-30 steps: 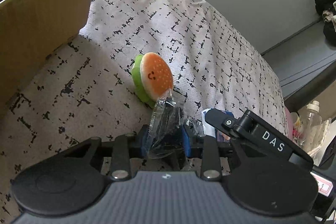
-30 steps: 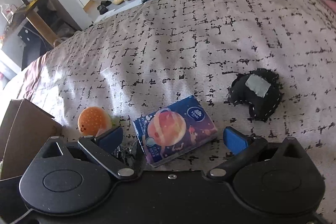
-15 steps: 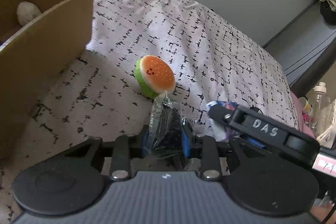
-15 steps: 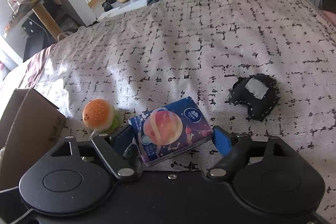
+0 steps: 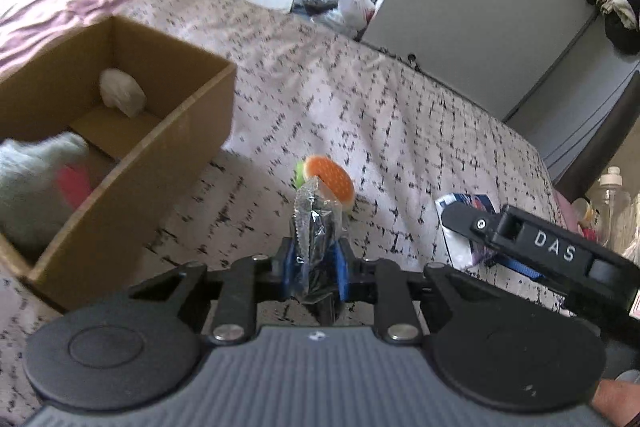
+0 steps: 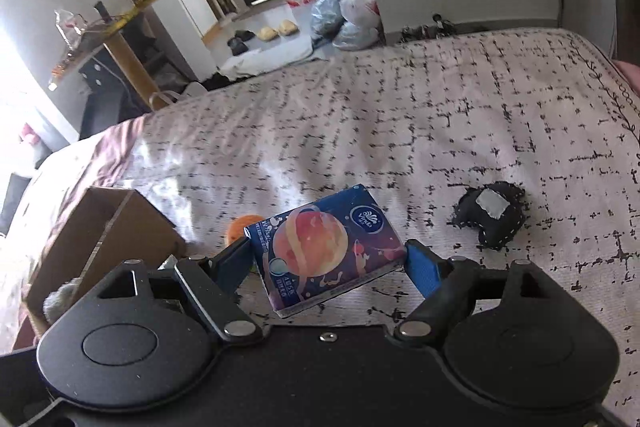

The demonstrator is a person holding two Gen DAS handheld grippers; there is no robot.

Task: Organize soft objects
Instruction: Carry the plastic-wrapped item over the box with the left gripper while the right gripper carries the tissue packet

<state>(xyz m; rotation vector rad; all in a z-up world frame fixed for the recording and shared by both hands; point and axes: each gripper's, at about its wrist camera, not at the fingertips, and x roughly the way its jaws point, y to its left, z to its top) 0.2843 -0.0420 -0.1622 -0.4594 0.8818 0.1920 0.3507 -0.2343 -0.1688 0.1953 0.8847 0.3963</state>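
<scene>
Blue pads on my left gripper [image 5: 316, 259] are pressed close together on a crinkled clear plastic packet [image 5: 314, 223] with something dark inside; the packet stands up between the pads and pokes out past their tips. Just beyond it on the patterned bedspread [image 5: 400, 115] I see the burger plush [image 5: 330, 179], orange bun up with a green edge, partly hidden behind the packet top. To the left of that sits the cardboard box [image 5: 188, 151], open at the top, with a pale rounded soft thing [image 5: 122, 99] against its far wall and a blurred white and red plush [image 5: 40, 187] at its near end.

My right gripper [image 6: 328, 259] has its jaws spread wide around the tissue pack [image 6: 324, 247], dark blue with a planet printed on it. The pack fills the gap: its left end sits against the left pad, its right end meets the right pad, and it is tilted, the right end higher. It appears lifted clear of the bedspread [image 6: 400, 131], though I cannot tell that for certain. From the left camera the same pack [image 5: 468, 203] shows white and blue behind the right gripper's finger.

Well to the right on the cover lies a black stitched pouch [image 6: 492, 217] with a grey patch. The burger plush [image 6: 240, 227] peeks out behind the pack's left corner, near the box [image 6: 100, 239].
</scene>
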